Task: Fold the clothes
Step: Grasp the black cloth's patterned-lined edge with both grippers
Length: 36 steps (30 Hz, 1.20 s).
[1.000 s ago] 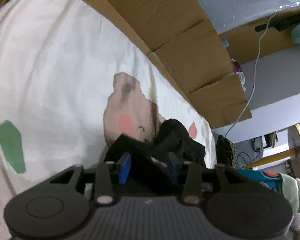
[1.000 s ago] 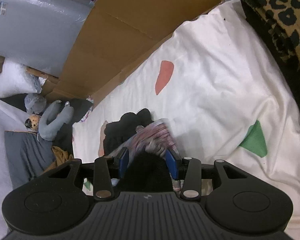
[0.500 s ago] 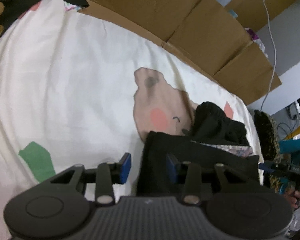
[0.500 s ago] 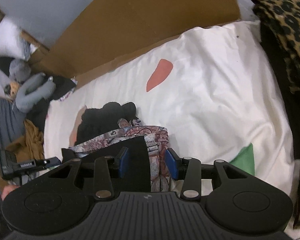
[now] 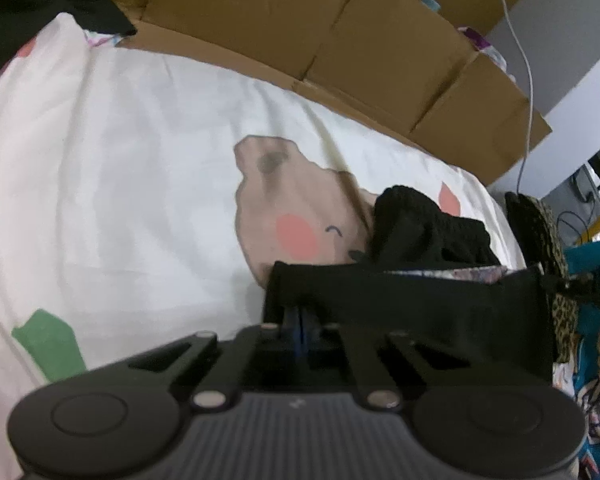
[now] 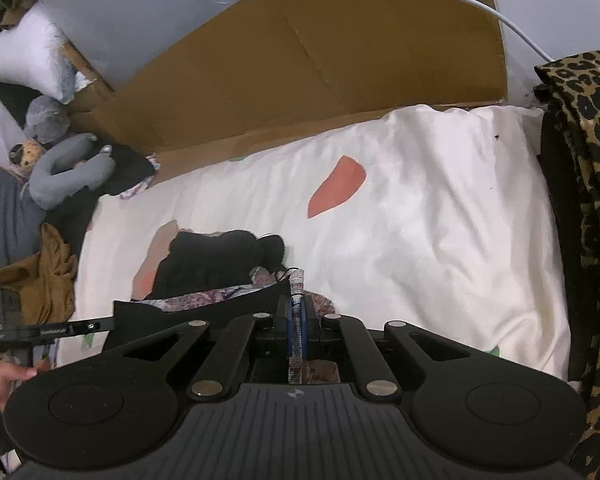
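Pinching the black garment (image 5: 404, 300) taut between them, your left gripper (image 5: 300, 326) and right gripper (image 6: 296, 320) clamp its soft patterned-lined edge, smooth white sheet (image 6: 440, 208) open beyond the jaws.

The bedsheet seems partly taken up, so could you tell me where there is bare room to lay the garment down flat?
The white bedsheet is bare between the orange patch and the leopard-print fabric, and, in the left view, between the green patch and the cardboard. It is crowded around the black clothes pile, just beyond the garment both grippers hold.
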{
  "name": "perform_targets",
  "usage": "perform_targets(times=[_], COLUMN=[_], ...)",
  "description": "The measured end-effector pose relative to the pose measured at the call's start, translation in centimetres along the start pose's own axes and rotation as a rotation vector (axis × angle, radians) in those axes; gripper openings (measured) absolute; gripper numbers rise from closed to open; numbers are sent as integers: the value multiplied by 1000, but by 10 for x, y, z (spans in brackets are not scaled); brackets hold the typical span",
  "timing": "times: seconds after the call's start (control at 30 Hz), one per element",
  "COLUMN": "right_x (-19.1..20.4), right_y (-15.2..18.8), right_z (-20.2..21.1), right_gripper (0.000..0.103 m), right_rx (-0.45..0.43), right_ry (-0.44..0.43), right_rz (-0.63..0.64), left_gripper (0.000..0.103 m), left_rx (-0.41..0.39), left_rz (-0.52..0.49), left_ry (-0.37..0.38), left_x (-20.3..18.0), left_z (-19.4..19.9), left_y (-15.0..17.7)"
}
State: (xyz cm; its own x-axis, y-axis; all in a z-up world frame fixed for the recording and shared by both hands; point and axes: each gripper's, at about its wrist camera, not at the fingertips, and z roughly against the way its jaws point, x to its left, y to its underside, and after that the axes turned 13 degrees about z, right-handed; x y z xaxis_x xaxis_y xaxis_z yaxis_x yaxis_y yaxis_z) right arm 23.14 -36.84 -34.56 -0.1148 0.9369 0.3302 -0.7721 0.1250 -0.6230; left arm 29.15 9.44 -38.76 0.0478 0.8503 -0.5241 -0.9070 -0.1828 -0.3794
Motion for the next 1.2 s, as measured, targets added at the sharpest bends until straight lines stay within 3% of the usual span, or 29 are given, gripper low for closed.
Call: perform_targets(times=[0.13,0.3,0.43,0.63,0.73,0.97,1.07,1.13,1.2], right_x=[-7,-9,2,10,10,21,20,21,24], right_y=[5,19,20,20,21,22,22,21,20], right_z=[-21,-44,-52,-62,-65,-72,-74,-75,-76], right_gripper=[2,3,11,30,30,27,23,11,8], right_rx=[26,50,78,118,122,140,143,153,158], right_ry=[28,54,102,174,168,154,133,115,117], right_rz=[-27,-42,-7,62,78,183,173,168,190], left_gripper=[1,2,17,26,34,38,45,47,49], left_rx=[-32,-5,-7,2,0,12,21,32,41], left_rz=[11,1,-21,-63,-70,-101,-120,-148,-160], left_ry=[-25,-57,-58,-91,-94,-100,-100,-112,-122], left_x=[1,1,-4,-11,-13,-17,-21,-26,-29], left_z=[3,-3,-3,-13,-16,-31,-36,-39,-41], left_y=[-2,-3,-1,1,0,1,-1,-2,-2])
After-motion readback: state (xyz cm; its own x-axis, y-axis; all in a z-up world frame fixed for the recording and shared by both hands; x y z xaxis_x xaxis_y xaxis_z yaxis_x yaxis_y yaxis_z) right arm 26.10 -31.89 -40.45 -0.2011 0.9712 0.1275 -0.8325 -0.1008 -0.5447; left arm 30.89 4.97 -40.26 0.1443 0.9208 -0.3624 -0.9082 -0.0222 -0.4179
